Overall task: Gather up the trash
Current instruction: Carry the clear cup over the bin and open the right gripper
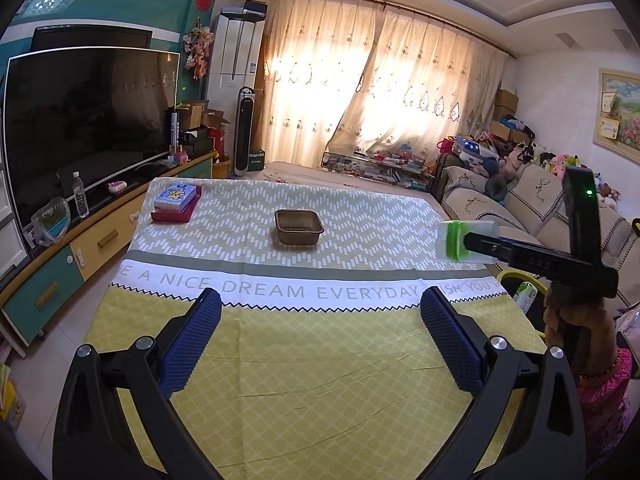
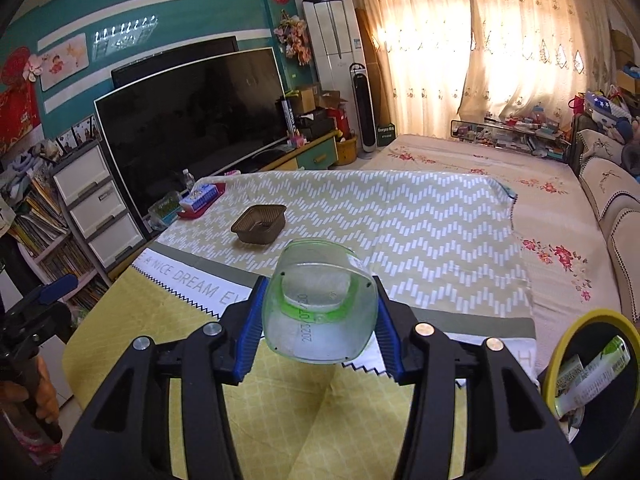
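My right gripper is shut on a clear plastic container with a green band, its blue pads pressing both sides and holding it above the table. From the left wrist view the same container hangs in that gripper over the table's right edge. A brown plastic tray sits mid-table on the zigzag cloth. My left gripper stands open over the yellow part of the tablecloth with nothing between its fingers. A yellow-rimmed bin at the table's right holds cartons.
A red tray with a blue box lies at the table's far left corner. A TV on a low cabinet runs along the left, with a water bottle on it. A sofa stands right. A flowered mat lies beyond.
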